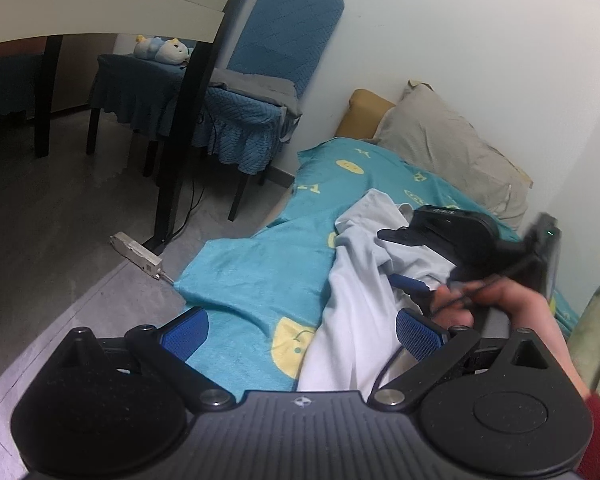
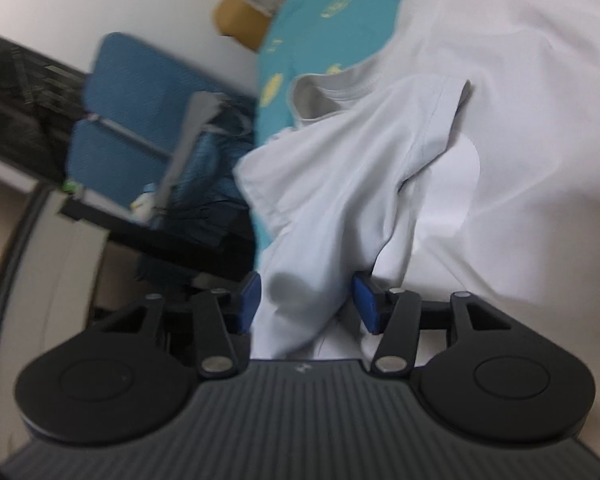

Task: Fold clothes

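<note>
A white shirt (image 1: 360, 312) lies crumpled on a teal blanket (image 1: 252, 268) with yellow prints. My left gripper (image 1: 302, 334) stands wide open low over the shirt's near edge, with blanket and shirt between its blue pads and nothing gripped. Further right, a hand (image 1: 500, 300) holds the right gripper's black body (image 1: 456, 236) over the shirt. In the right wrist view my right gripper (image 2: 306, 302) is half closed around a bunched fold of the shirt (image 2: 520, 80), and both pads touch the cloth. The shirt's collar (image 2: 320, 96) shows beyond it.
A beige pillow (image 1: 448, 148) leans on the white wall behind the blanket. To the left stand a blue-covered chair (image 1: 284, 40), a black desk leg (image 1: 188, 132) and a power strip (image 1: 138, 254) on the grey floor. A green cloth (image 1: 596, 340) is at the right edge.
</note>
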The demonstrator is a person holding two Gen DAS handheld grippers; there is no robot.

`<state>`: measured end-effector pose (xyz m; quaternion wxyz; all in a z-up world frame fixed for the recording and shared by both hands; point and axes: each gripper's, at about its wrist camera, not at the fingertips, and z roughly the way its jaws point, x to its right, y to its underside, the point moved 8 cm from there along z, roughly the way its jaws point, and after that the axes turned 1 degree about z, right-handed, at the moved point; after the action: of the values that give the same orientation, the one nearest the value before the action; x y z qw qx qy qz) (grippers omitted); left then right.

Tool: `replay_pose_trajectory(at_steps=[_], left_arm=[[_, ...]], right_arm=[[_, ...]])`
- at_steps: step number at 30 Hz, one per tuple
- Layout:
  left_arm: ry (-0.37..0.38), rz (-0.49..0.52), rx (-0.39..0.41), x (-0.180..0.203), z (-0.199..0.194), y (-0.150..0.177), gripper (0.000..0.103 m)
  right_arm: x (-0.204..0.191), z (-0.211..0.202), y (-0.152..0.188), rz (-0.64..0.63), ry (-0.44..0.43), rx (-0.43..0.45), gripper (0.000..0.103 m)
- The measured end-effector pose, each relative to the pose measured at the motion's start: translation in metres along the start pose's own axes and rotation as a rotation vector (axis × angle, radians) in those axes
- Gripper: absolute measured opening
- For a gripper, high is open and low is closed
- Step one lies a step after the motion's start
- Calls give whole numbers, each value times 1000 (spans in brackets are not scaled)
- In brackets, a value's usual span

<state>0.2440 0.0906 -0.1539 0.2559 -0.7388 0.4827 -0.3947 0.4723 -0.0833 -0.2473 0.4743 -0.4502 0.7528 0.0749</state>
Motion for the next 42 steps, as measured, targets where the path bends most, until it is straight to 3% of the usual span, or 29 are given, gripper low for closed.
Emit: replay_pose_trajectory(at_steps=[3, 5, 8, 14, 17, 20, 22, 23, 24, 25, 29, 32, 38, 42], left_arm=[[0, -3, -7, 0, 2, 2, 101], [0, -5, -11, 1, 3, 3, 101], [-1, -9, -16, 2, 5, 4, 101], [-11, 28, -10, 7, 6, 6, 101], [-16, 55, -6, 11, 7, 7, 101], [-21, 82, -2, 15, 7, 8, 101], [-24, 101, 0, 18, 8, 9, 101], [-24, 112, 0, 20, 8, 9, 101], [-24, 123, 1, 21, 8, 8, 101], [-23, 134, 4, 22, 8, 8, 101], [-17, 157, 17, 26, 0, 7, 101], [-9, 161, 19, 26, -10, 8, 101], [-11, 190, 15, 32, -27, 14, 101], [-14, 213, 6, 38, -31, 19, 101]], right_arm=[[0, 13, -7, 27, 33, 21, 54], [-3, 10, -16, 6, 56, 95, 52], [-19, -3, -27, -109, 80, 207, 10], [-46, -52, -42, -452, 185, 435, 8], [-18, -42, -54, -442, 249, 373, 9], [14, -25, -60, -359, 261, 260, 11], [20, -28, -59, -344, 246, 215, 20], [19, -34, -57, -343, 227, 206, 42], [16, -45, -55, -353, 203, 206, 72], [12, -56, -53, -363, 178, 205, 84], [-1, -118, -41, -419, 114, 193, 85], [12, -178, -49, -390, 172, 224, 85], [87, -270, -85, -275, 328, 314, 86], [143, -278, -91, -128, 374, 312, 86]])
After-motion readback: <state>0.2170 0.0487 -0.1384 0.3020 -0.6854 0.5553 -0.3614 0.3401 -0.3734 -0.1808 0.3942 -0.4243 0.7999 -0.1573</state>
